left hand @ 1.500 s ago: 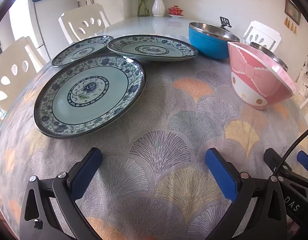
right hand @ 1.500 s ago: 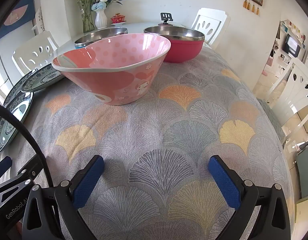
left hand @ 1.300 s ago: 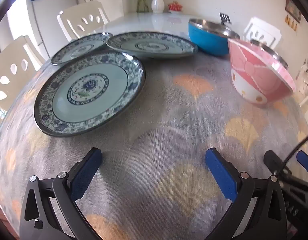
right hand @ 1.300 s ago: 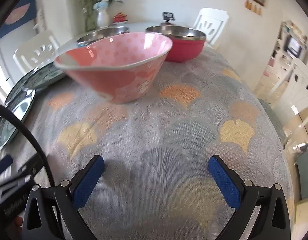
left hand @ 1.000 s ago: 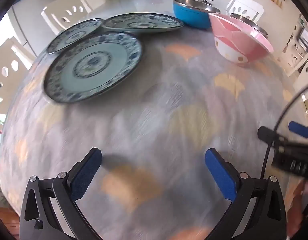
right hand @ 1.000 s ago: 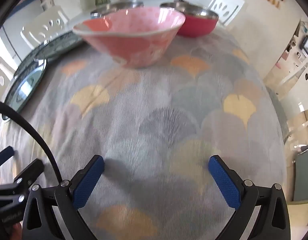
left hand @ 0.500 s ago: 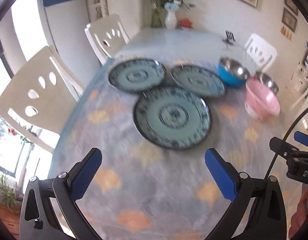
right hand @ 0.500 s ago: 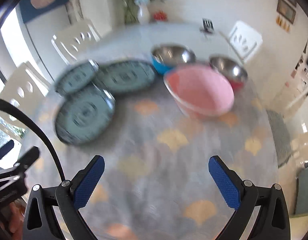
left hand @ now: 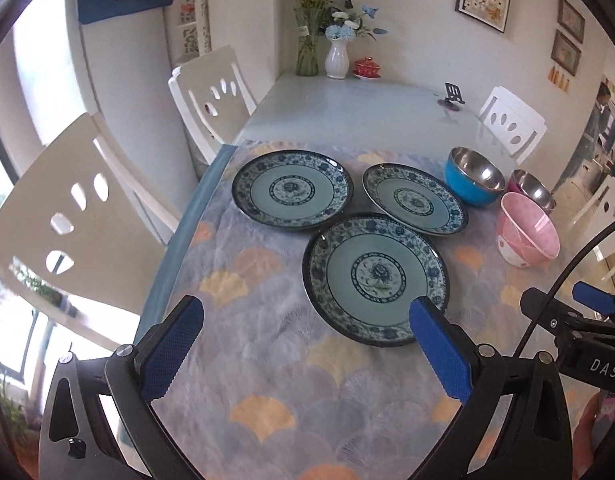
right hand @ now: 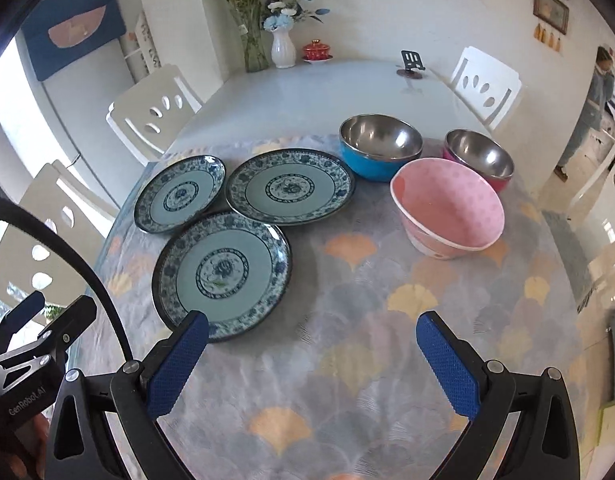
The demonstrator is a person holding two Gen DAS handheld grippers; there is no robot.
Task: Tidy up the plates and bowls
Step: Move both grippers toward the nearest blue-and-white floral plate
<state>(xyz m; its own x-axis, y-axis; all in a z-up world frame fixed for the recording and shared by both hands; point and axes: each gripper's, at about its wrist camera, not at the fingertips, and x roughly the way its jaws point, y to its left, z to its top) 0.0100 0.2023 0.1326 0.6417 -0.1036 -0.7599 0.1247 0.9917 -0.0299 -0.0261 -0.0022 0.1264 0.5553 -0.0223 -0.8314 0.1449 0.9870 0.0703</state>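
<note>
Three blue-patterned plates lie on the tablecloth: a near plate [left hand: 375,278] [right hand: 223,272], a far left plate [left hand: 292,189] [right hand: 180,196] and a far right plate [left hand: 414,199] [right hand: 290,187]. To their right stand a pink bowl [left hand: 527,235] [right hand: 451,210], a blue steel-lined bowl [left hand: 473,176] [right hand: 379,146] and a red steel-lined bowl [left hand: 533,190] [right hand: 480,160]. My left gripper [left hand: 305,334] hovers open high above the cloth, in front of the near plate. My right gripper [right hand: 311,346] is open too, empty, raised over the cloth between the near plate and the pink bowl.
White chairs [left hand: 207,92] [right hand: 487,80] stand around the table [left hand: 347,108]. A white vase of flowers [right hand: 283,52], a red lidded cup [right hand: 316,50] and a small black stand [right hand: 411,62] sit at the far end. A person [right hand: 591,96] stands in the room at right.
Both grippers have risen from just above the tablecloth to a high viewpoint, so all plates and bowls now show from above. Nothing on the table has moved; both stayed open.
</note>
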